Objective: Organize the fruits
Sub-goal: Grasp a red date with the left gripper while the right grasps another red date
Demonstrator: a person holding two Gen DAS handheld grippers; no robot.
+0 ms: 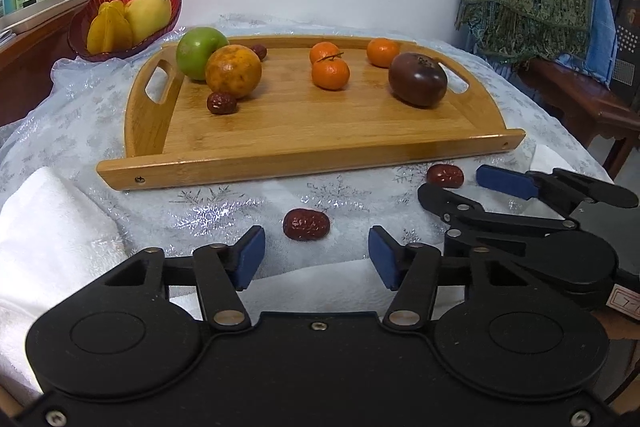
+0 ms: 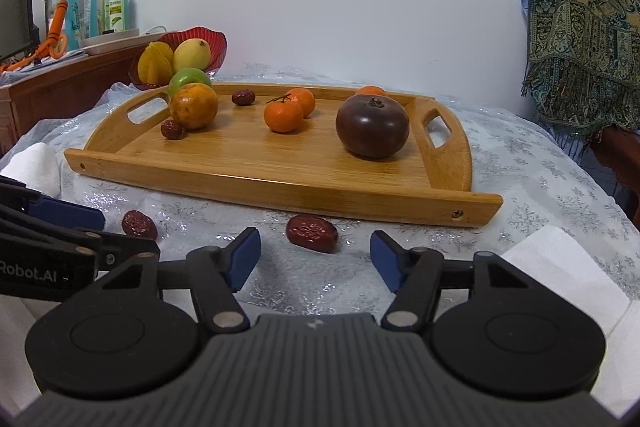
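On cloth, front of bamboo tray (image 2: pixel 280 183): 2 loose jujubes, long axes crosswise. Left gripper (image 1: pixel 316 247) wide, empty, left jujube (image 1: pixel 306 224) dead ahead. Right gripper (image 2: pixel 315 251) wide, empty, right jujube (image 2: pixel 312 233) just ahead.

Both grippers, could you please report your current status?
Left gripper open, right gripper open. Two red dates on tablecloth, off wooden tray. Nothing blocking.

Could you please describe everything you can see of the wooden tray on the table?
The wooden tray looks like light bamboo, with a flat slatted floor, low straight front rail fixed by screws at the ends, and curved raised sides, each with a cut-out handle. It lies flat on the silvery tablecloth. On it rest a green apple, an orange, three mandarins, a dark purple fruit and two red dates.
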